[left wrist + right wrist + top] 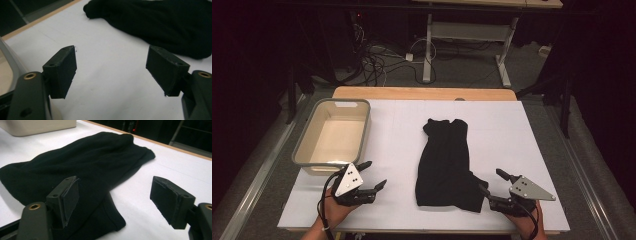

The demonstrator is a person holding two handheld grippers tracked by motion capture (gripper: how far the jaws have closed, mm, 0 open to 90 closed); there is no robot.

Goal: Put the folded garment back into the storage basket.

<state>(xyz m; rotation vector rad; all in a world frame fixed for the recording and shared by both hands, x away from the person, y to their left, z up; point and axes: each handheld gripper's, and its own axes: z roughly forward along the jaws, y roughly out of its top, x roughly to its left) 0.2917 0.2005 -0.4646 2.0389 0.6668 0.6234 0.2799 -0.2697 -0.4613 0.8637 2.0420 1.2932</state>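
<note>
High view: approach step, both wide open — left hand-held gripper (377, 175) apart from black garment (447, 160), right hand-held gripper (492, 181) probably touching hem. Next: pinch near corners.

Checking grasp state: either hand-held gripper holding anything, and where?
Nothing held. Left gripper and right gripper are both open; the black cloth lies loose on the table.

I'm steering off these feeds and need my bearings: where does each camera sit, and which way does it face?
High view: above the person's side, looking forward and down on the white table, grey bin and black garment; both hands show.
Left gripper view: rides the left gripper, facing the garment's edge; jaws apart.
Right gripper view: rides the right gripper, facing across the garment; jaws apart.
All three views share the garment.
</note>
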